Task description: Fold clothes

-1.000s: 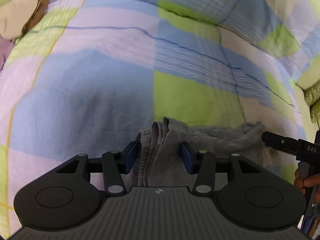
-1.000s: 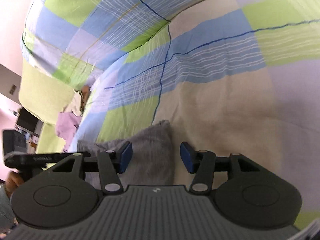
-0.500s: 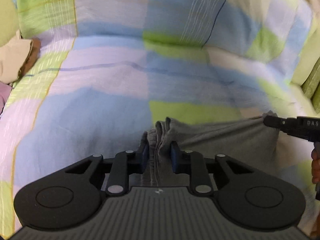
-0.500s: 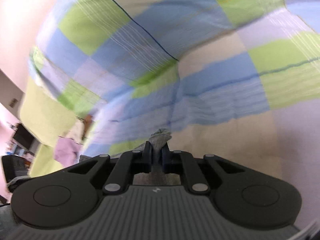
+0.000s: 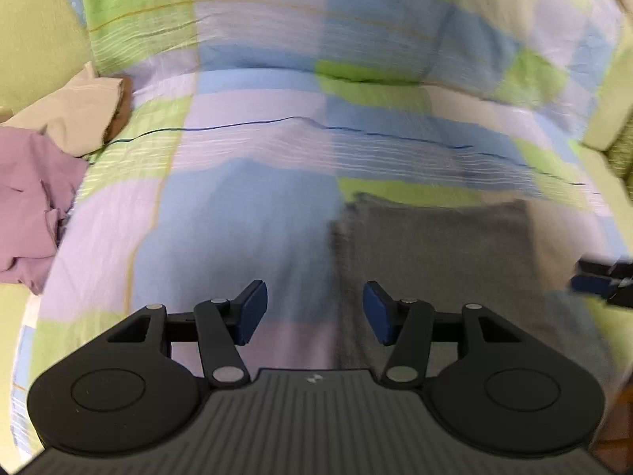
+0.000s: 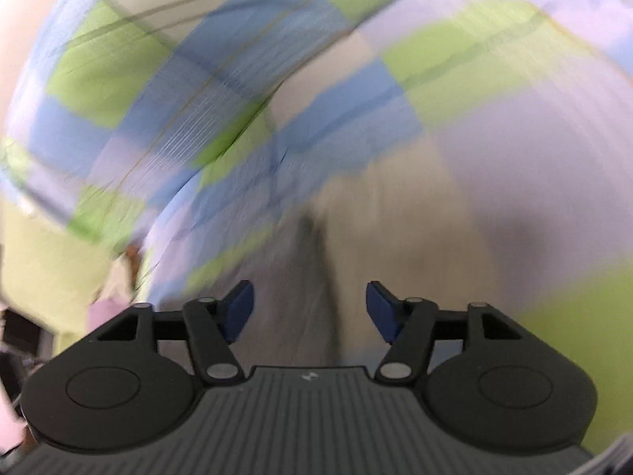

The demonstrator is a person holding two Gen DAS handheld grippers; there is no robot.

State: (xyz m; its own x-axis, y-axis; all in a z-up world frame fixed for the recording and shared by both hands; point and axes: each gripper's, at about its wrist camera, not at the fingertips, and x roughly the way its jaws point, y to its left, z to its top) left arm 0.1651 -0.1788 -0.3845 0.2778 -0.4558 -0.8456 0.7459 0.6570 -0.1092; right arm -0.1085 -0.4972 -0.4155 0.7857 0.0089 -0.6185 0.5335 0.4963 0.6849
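Observation:
A grey garment (image 5: pixel 431 249) lies flat and squared on the checked bedspread (image 5: pixel 253 206), to the right of centre in the left wrist view. My left gripper (image 5: pixel 315 312) is open and empty, just above the garment's near left edge. My right gripper (image 6: pixel 309 308) is open and empty over the garment's right edge (image 6: pixel 312 277); that view is heavily blurred. The tip of the right gripper (image 5: pixel 601 281) shows at the far right of the left wrist view.
A purple garment (image 5: pixel 27 206) and a beige one (image 5: pixel 75 114) lie heaped at the bed's left edge. Checked pillows (image 5: pixel 356 19) rise at the back. Green bedding (image 5: pixel 609 118) lies at the right.
Both grippers were shut on the grey garment's ends half a second ago; both have opened and let go. The garment now lies flat, and both grippers have pulled back.

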